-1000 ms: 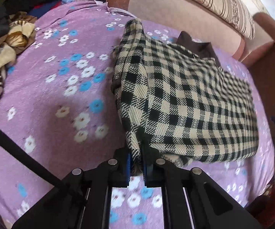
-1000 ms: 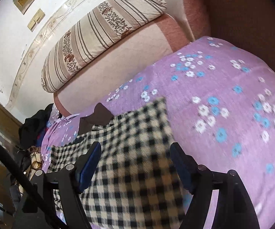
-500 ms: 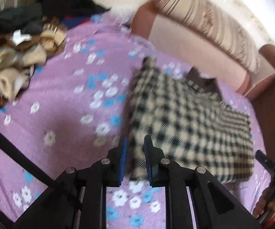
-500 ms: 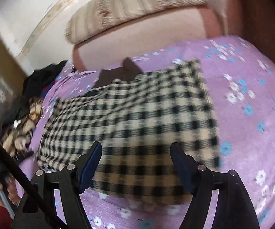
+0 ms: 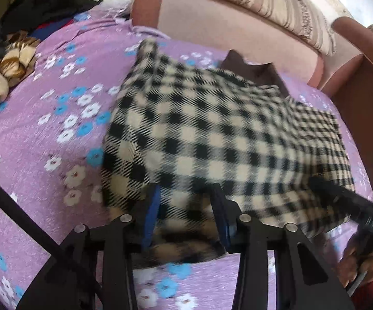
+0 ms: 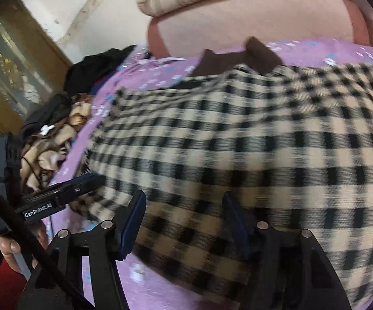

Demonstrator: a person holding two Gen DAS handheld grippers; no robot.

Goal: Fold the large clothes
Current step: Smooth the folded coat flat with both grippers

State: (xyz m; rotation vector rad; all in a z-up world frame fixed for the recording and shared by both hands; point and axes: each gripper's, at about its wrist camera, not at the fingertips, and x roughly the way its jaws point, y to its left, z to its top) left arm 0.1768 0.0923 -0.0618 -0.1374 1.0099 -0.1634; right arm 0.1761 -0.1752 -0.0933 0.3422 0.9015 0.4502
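Your left gripper (image 5: 186, 206) stands part open: its jaws have just been opening, and the near hem of the coat (image 5: 212, 134) lies between them, but the pads do not look to press on it. Your right gripper (image 6: 183, 219) is open as well, its jaws wider apart though they have just been closing, with the coat's near edge running between and under its fingers; whether the pads touch the cloth is lost in the blur.

The coat lies straight ahead of both tools on the bedspread (image 5: 44, 168), already folded into a rough rectangle, its brown collar (image 5: 256, 72) poking out at the far end, towards the headboard (image 5: 225, 25). So at least one fold looks done.

What seems left is another fold, near hem carried to the far end, then squaring the edges. Far off to your left tool's left a pile of clothes (image 5: 5, 62) waits, likely next in line.
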